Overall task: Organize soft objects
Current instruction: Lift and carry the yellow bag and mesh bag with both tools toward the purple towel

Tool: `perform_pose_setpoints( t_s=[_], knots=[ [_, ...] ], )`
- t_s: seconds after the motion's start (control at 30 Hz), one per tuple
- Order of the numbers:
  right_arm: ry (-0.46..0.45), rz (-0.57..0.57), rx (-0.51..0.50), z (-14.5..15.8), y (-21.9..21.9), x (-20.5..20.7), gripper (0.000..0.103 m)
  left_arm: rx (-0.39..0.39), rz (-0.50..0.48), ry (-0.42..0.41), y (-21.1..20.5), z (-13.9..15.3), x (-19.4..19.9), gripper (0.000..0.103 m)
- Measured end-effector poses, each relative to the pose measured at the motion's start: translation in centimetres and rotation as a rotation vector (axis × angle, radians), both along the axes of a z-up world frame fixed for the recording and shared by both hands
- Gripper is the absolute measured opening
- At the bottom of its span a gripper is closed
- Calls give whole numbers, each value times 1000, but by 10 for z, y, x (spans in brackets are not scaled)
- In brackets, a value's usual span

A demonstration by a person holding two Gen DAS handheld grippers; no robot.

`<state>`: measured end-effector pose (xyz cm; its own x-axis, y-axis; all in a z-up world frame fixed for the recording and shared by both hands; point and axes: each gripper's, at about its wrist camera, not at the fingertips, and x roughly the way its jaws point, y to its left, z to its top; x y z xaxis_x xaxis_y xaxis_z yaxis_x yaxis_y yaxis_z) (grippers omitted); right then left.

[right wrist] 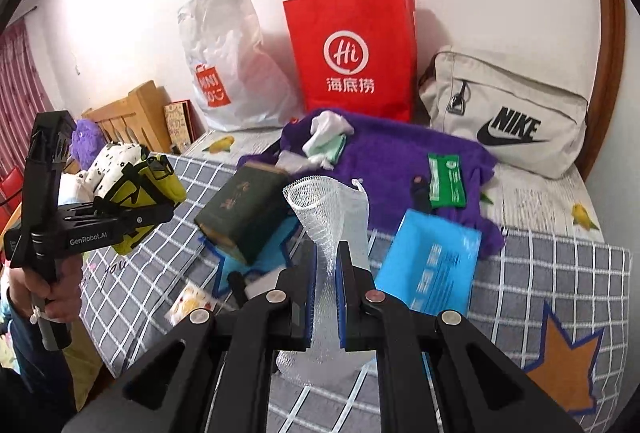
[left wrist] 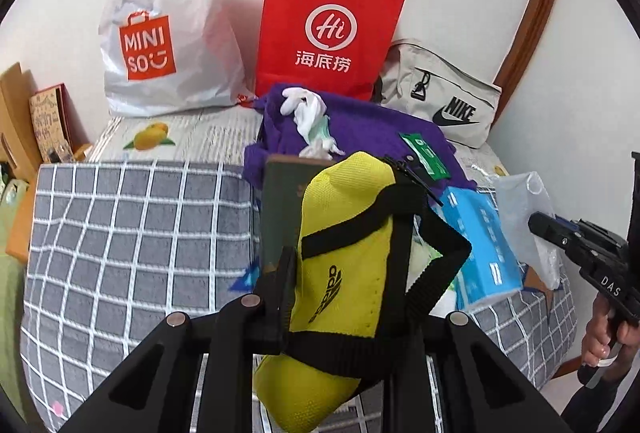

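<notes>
Grippers [left wrist: 348,269] [right wrist: 326,293] clamping pouch [left wrist: 344,233], mesh [right wrist: 328,217]

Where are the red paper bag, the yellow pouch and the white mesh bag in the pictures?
red paper bag [right wrist: 350,61]: right wrist view, on its round white logo.
yellow pouch [left wrist: 344,249]: left wrist view, on the yellow fabric above the black logo.
white mesh bag [right wrist: 326,217]: right wrist view, on the netting above the gripper's fingers.
</notes>
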<state>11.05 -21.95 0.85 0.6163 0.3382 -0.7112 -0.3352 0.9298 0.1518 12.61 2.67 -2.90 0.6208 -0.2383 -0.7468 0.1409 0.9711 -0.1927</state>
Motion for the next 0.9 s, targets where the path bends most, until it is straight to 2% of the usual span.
perform_pose_setpoints(
  t_s=[0.27,0.5,0.9],
  knots=[
    [-19,-37,-58,4,-10,43,9,41,1,-3,-5,8,38,20],
    [-28,-92,-63,6,-29,84,9,68,23,5,-4,9,80,20],
    [-10,-107,-96,-2,-36,150,9,94,8,17,-22,10,153,20]
  ],
)
